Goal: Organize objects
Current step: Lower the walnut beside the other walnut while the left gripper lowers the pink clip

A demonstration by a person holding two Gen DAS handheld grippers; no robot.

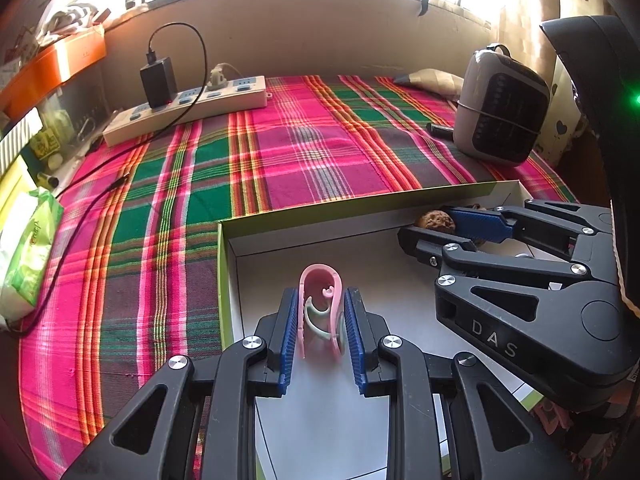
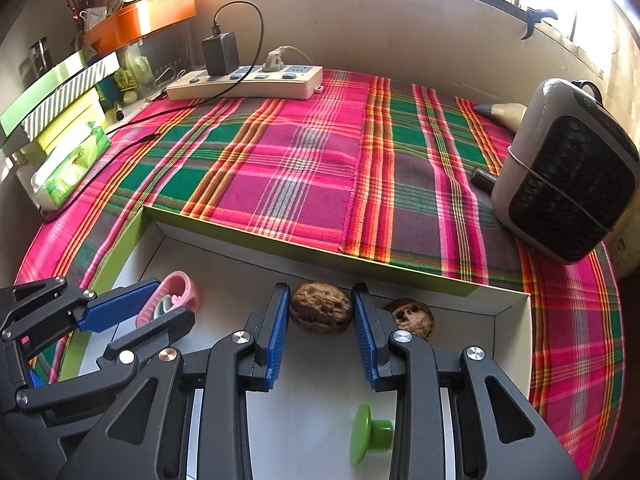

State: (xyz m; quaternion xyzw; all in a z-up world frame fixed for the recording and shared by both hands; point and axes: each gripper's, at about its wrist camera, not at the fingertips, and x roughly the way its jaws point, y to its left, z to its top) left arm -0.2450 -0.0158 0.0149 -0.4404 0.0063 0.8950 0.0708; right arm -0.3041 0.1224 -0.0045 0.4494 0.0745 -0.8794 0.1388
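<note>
Tissues (image 2: 70, 162) are seen at the desk's left edge. Inside the green-walled box (image 2: 256, 236), near its left wall, a pink clip (image 1: 320, 312) is pinched by the left gripper (image 1: 321, 320). Against the far wall, a walnut (image 2: 321, 314) is clasped by the right gripper (image 2: 321, 320); a second walnut (image 2: 412, 318) lies just beside. A heater (image 2: 568, 172) is stood at the right edge.

I count two walnuts (image 2: 321, 309) (image 2: 412, 317), one pink clip (image 1: 320, 312), one green knob (image 2: 370, 434), one box (image 2: 400, 274), one power strip (image 2: 246, 84).
</note>
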